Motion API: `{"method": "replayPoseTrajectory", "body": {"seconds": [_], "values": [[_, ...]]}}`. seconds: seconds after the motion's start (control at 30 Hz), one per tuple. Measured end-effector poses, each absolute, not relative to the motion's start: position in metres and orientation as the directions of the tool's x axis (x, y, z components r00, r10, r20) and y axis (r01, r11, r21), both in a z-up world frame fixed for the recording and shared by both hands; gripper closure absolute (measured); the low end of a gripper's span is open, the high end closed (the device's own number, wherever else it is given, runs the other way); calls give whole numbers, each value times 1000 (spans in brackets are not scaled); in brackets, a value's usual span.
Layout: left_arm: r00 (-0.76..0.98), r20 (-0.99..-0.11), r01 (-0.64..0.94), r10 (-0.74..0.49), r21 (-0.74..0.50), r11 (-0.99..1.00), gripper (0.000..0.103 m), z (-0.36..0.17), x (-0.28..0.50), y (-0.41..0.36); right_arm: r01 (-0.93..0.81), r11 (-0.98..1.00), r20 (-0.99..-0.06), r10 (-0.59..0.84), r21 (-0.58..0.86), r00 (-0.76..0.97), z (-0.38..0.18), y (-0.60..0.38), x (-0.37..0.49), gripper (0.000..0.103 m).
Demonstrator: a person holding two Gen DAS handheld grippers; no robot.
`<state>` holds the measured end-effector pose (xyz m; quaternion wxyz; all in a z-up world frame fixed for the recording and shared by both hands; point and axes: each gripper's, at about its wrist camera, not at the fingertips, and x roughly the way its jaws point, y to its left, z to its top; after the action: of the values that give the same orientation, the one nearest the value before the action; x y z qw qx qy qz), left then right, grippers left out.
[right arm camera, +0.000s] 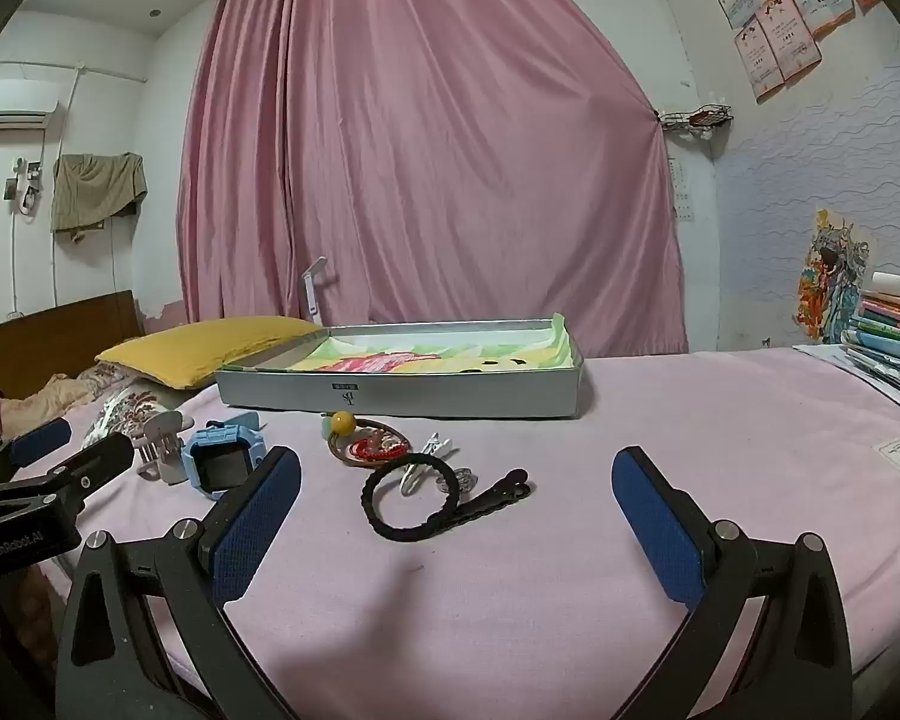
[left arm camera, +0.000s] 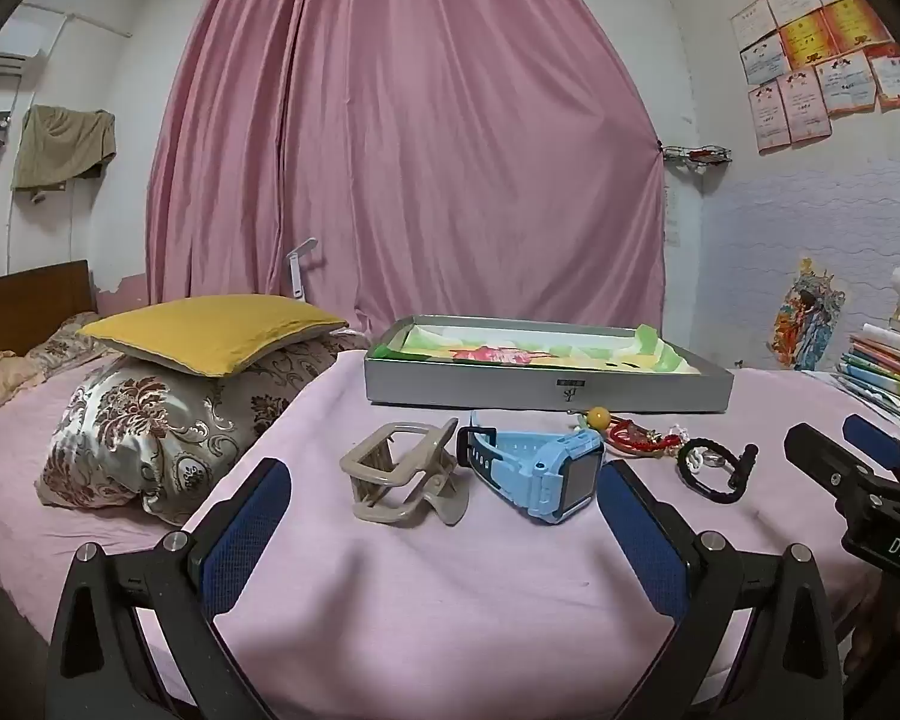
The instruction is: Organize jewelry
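My left gripper (left arm camera: 444, 516) stood wide open above the pink sheet (left arm camera: 450, 588), its 2 blue pads holding nothing. Just beyond its fingertips lay the beige hair claw (left arm camera: 402, 474) on the left and the blue watch (left arm camera: 540, 468) on the right, side by side. My right gripper (right arm camera: 456, 516) was likewise spread wide and empty, with the black hair tie (right arm camera: 414, 501) lying between and just beyond its pads. Farther off lay the beaded bracelets (right arm camera: 372, 447). Beyond all of these sat the open silver box (right arm camera: 402, 396), lined with patterned paper.
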<state>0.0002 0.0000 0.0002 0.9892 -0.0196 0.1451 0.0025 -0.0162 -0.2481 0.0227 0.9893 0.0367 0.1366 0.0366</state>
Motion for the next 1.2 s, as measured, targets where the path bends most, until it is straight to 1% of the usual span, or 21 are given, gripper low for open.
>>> {"method": "replayPoseTrajectory", "body": {"seconds": [1.2], "values": [[959,-284,1,-13,-44,999,1,-3,0,2,-70,994,-254,91,89,963,23,-247,-16,1]]}}
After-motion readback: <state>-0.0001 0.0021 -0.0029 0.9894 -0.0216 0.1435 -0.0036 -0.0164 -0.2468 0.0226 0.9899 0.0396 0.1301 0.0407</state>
